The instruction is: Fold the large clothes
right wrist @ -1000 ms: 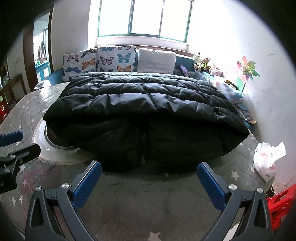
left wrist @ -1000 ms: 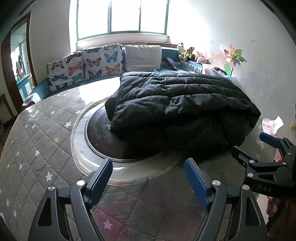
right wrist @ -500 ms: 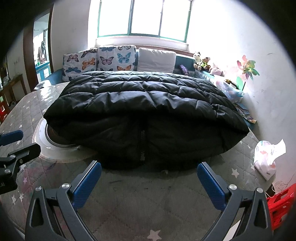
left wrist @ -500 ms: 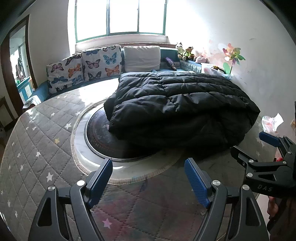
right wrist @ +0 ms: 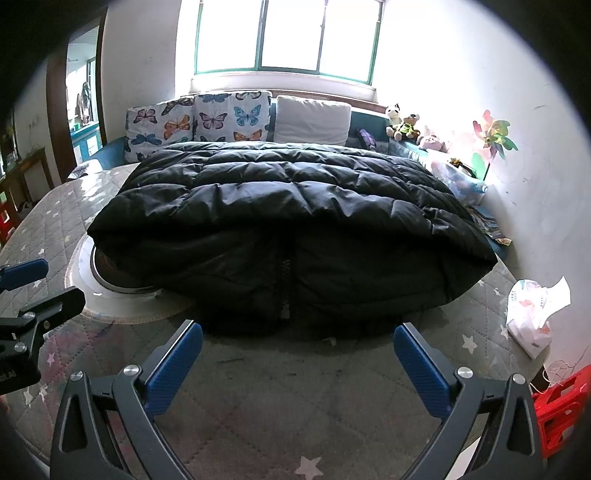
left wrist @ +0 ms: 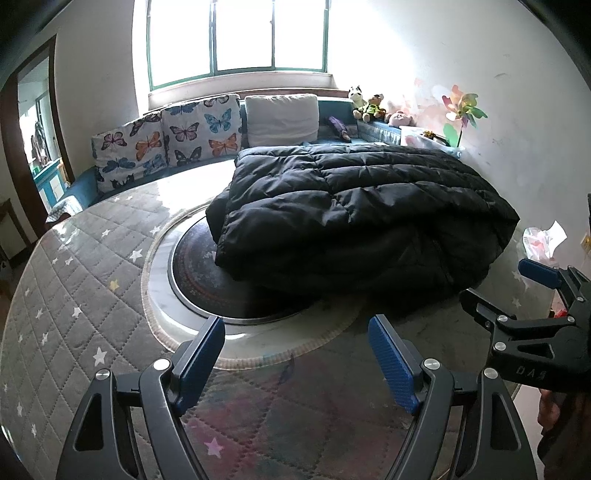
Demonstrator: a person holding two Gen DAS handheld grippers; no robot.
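Here, a round table (left wrist: 74, 280) with a gray quilted cover full of little stars fills the room. A dark round plate (left wrist: 207, 273) with a shiny ring sits in its middle. The big black puffy coat (right wrist: 288, 221) lies folded on the table, over the right part of that plate and reaching toward the far side. Behind it are butterfly pillows (left wrist: 166, 140), a white pillow (right wrist: 312, 120), a bright window (right wrist: 284, 33) and small stuffed toys (left wrist: 369, 107). A paper pinwheel (right wrist: 493, 138) stands by the right wall.

The left gripper (left wrist: 295, 365) has its blue fingers wide apart, holding nothing, near the table edge. The right gripper (right wrist: 295, 365) is spread wide too and holds nothing, close to the coat's near edge.

The left view shows most of the dark plate. Only the right view shows the coat's zipper (right wrist: 284, 280), a red stool (right wrist: 561, 402), and the whole white plastic bag (right wrist: 532, 314).
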